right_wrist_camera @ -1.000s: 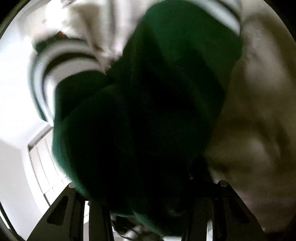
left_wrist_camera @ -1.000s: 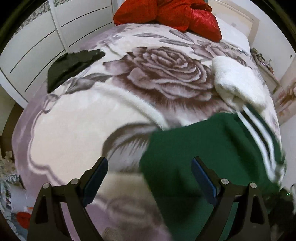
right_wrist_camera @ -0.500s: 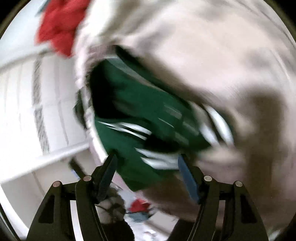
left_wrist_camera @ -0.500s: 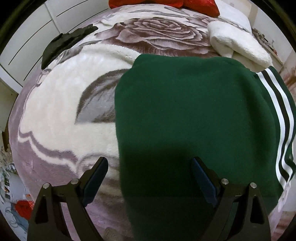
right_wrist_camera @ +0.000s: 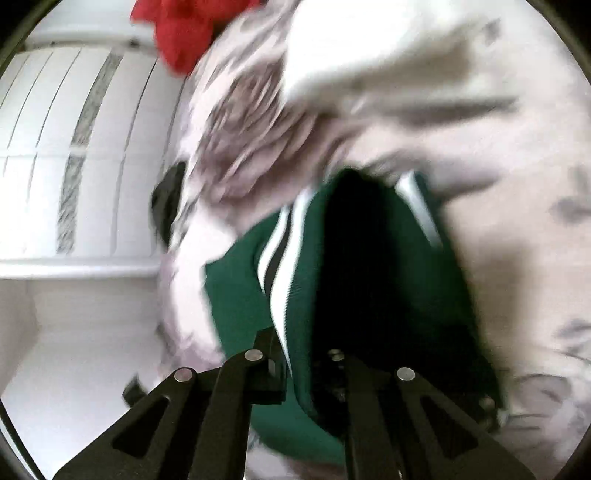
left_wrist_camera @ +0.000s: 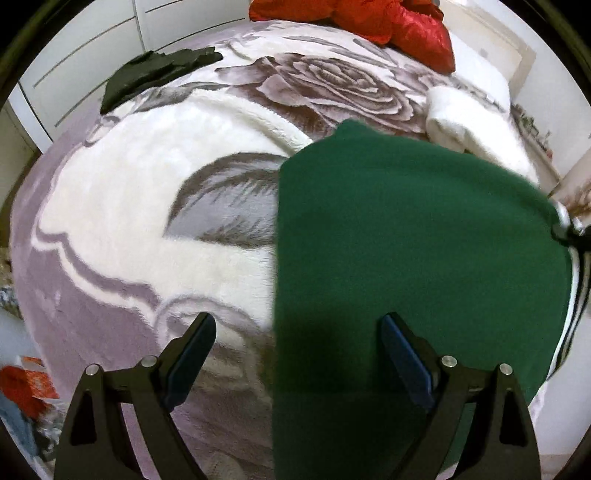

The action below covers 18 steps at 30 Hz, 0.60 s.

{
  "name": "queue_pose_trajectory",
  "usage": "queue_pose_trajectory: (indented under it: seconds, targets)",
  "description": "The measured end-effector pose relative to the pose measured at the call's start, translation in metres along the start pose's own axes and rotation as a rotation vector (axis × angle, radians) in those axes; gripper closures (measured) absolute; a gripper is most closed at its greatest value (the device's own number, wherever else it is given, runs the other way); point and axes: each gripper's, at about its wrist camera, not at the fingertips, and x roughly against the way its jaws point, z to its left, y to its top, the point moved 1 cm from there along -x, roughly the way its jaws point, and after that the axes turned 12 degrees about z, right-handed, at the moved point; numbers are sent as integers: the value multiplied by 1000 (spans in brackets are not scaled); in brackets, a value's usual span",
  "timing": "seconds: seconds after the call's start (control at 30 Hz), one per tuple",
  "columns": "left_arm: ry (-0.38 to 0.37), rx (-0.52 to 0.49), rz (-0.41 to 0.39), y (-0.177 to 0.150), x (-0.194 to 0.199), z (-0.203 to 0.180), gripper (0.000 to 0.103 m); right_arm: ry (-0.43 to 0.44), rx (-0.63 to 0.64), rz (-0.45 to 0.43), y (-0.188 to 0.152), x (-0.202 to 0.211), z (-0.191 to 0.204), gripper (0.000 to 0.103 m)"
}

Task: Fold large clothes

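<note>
Right tool has just clenched on the green garment's striped edge. Left tool hangs released, straddling the garment's left edge, bare blanket beyond.

A bedroom in a home. A bed fills the left wrist view, covered edge to edge by a plush blanket printed with a large rose in mauve and cream. Red pillows lie at its far edge, by a cream headboard. White wardrobe doors with thin dark lines run along the bed's left edge. Clothes lie about on the blanket: a dark garment near the far left corner, a folded white fleece at the right edge, a green garment spread flat.
</note>
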Motion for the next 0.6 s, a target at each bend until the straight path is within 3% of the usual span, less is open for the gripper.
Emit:
queue_pose_trajectory:
  seconds: [0.03,0.1,0.17,0.2,0.27,0.3,0.37,0.5,0.6]
  targets:
    - [-23,-3,-3,1,-4,-1,9,-34,-29,4,6,-5,-14,100]
    - [-11,-13,4,5,-14,-3,9,-58,-45,101,18,-35,-31,100]
    - [21,-26,38,10,-28,-5,9,-20,-54,225,23,-55,-38,93]
    - [32,-30,58,11,-34,-4,9,6,-49,244,23,-52,-36,89]
    - [21,-29,53,12,-35,0,9,-14,4,211,13,-28,-26,58]
    - [18,-30,49,11,-34,2,9,-26,23,191,8,-17,-26,49]
    - [21,-34,47,9,-32,2,9,-35,32,197,-11,-3,-35,23]
    - [15,-36,49,1,-31,1,9,-50,28,280,-40,-20,-67,22]
    - [-10,-24,66,-4,-36,2,9,97,-5,350,-44,-45,-94,22]
